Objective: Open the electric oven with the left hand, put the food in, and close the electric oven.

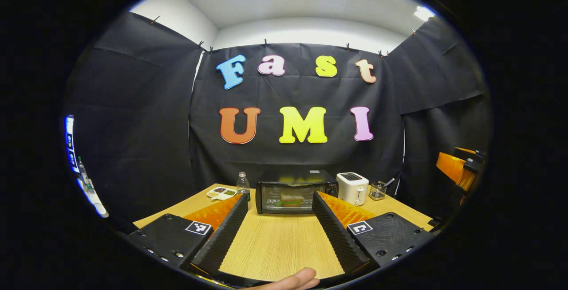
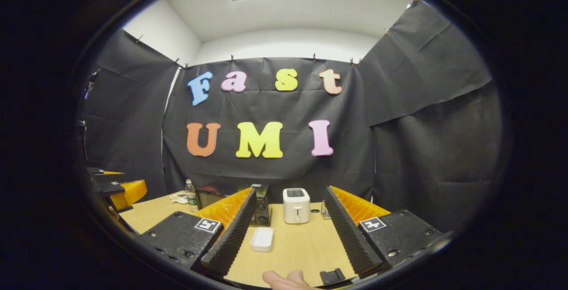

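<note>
Two sets of tongs hang above a wooden tabletop (image 1: pixel 275 245) in a black-draped booth. The left tongs (image 1: pixel 280 201) stand apart with nothing between them, facing the oven (image 1: pixel 295 196) at the back of the tabletop; its glass door is closed and food (image 1: pixel 291 200) shows inside, behind the glass. A bottle (image 1: pixel 242 184) and a small dish (image 1: pixel 221 192) sit left of the oven, a white toaster (image 1: pixel 352 188) and a wire holder (image 1: pixel 377 190) to its right. The right tongs (image 2: pixel 290 201), also apart and empty, look toward the toaster, with a white tray (image 2: pixel 262 239) lying on the tabletop between their fingers.
</note>
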Available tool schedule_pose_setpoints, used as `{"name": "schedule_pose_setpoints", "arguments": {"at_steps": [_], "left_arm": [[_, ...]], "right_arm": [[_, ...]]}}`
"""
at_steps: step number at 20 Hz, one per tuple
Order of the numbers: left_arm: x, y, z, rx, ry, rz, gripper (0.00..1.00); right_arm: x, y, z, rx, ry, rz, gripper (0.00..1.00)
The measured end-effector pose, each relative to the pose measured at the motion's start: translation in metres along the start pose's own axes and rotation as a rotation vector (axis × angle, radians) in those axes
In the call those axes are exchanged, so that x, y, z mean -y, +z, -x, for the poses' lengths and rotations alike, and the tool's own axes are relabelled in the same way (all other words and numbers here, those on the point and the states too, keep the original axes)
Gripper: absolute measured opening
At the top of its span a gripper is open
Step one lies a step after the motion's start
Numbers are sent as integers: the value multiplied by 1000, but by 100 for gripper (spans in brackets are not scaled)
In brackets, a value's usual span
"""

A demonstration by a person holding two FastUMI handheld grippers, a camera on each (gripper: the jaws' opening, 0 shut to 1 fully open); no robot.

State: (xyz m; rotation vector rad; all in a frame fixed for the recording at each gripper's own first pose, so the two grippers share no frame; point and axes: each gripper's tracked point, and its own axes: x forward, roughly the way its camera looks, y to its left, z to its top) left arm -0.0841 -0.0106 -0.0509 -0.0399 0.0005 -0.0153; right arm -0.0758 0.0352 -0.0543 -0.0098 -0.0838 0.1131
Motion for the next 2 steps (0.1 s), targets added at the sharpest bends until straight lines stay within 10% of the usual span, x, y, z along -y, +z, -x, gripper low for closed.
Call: {"name": "schedule_pose_setpoints", "arguments": {"at_steps": [2], "left_arm": [[1,-1,2,-1,-8,-4,96]], "right_arm": [[-2,0,2,-2,6,-2,99]]}}
